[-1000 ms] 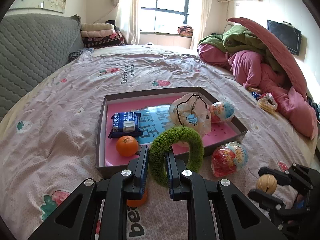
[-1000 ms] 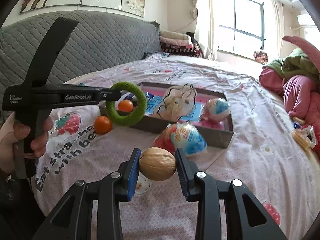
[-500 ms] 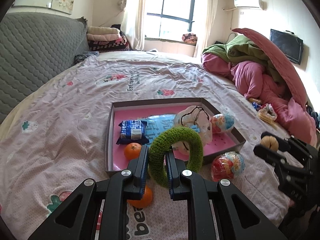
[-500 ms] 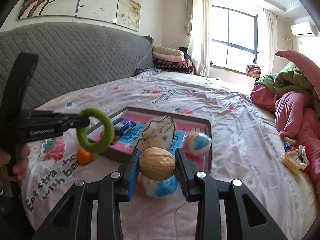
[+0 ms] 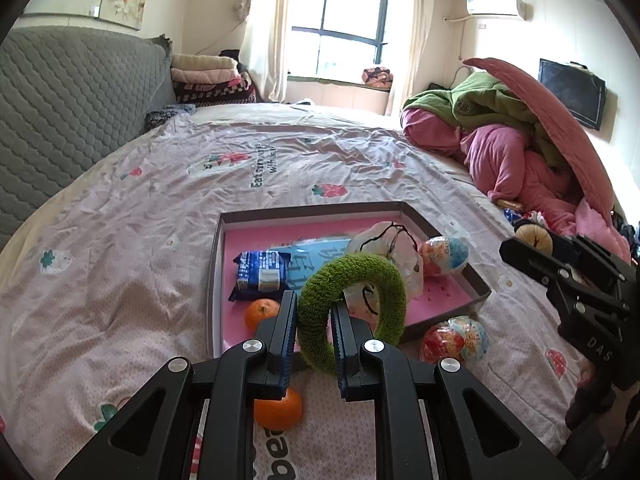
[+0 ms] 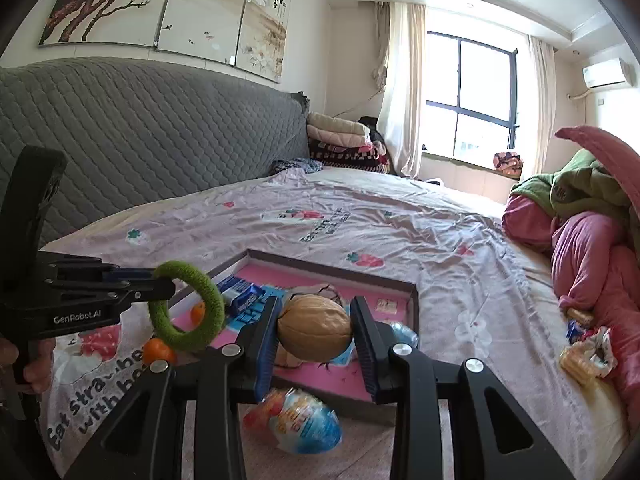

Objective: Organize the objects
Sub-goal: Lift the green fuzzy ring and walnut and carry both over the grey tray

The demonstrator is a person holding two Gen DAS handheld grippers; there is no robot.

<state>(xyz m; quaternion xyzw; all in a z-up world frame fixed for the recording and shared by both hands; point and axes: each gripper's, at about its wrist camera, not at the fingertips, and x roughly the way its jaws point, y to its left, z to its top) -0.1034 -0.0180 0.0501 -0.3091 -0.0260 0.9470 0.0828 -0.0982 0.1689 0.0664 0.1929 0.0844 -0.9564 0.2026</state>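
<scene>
Raised since a second ago, right gripper (image 6: 316,330) jaws clamp a tan walnut (image 6: 315,328); left gripper (image 5: 313,320), marked "GenRobot.AI", pinches a fuzzy green ring (image 5: 354,308).

Bed (image 5: 168,184) in strawberry-print sheet, shallow box (image 5: 212,280), orange (image 5: 278,410), foil egg (image 5: 456,338), heaped quilts (image 5: 520,148)

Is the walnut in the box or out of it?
Out. The walnut is clamped in the right gripper, held in the air above the box.
</scene>
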